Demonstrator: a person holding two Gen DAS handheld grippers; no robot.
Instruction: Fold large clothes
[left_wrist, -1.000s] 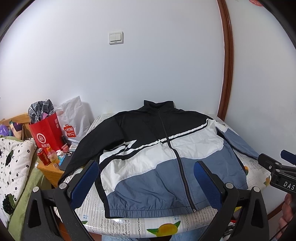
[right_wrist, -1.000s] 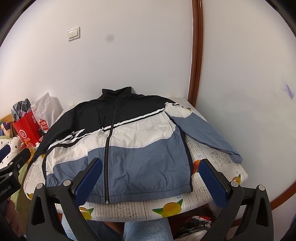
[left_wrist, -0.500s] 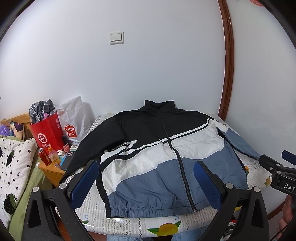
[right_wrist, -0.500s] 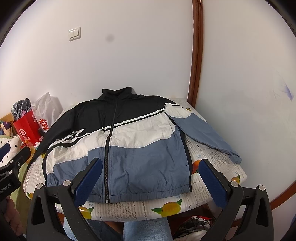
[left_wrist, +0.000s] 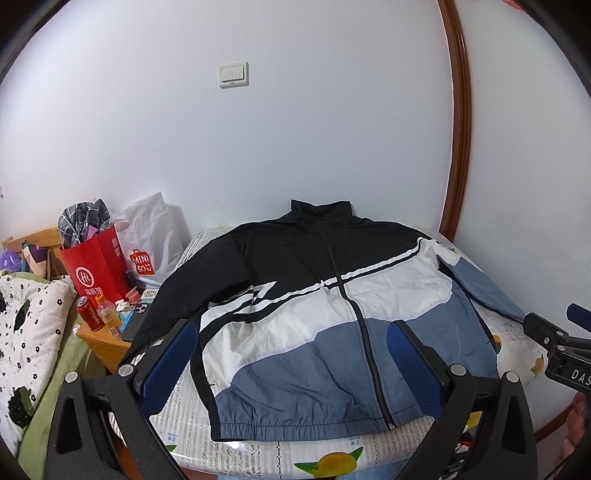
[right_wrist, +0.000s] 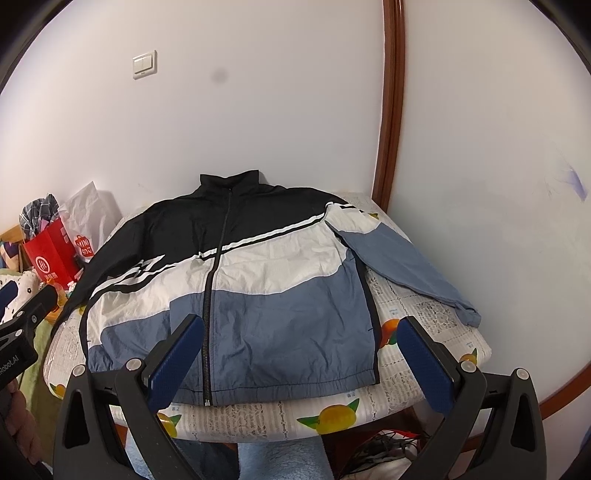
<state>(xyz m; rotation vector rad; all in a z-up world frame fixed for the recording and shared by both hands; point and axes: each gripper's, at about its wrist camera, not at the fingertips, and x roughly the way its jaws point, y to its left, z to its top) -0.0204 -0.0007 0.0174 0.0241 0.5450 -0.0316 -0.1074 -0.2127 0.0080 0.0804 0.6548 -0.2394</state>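
Note:
A black, white and blue zip jacket (left_wrist: 314, 317) lies flat, front up, collar toward the wall, on a round table with a fruit-print cover (left_wrist: 332, 458); it also shows in the right wrist view (right_wrist: 236, 291). Its blue right sleeve (right_wrist: 406, 266) lies out to the right; the black left sleeve (left_wrist: 173, 295) runs down the left edge. My left gripper (left_wrist: 291, 354) is open and empty, above the jacket's hem near the front. My right gripper (right_wrist: 301, 350) is open and empty, above the hem. Each gripper shows at the other view's edge.
A white wall stands right behind the table, with a brown wooden trim (left_wrist: 458, 122) at the right. Left of the table, a wooden nightstand (left_wrist: 99, 339) holds a red bag (left_wrist: 96, 269), a white bag (left_wrist: 147, 236), a can, a bottle and a phone. A bed with a floral quilt (left_wrist: 26, 325) is at far left.
Both grippers stay open and empty. The views have shifted only slightly; the jacket has not moved.

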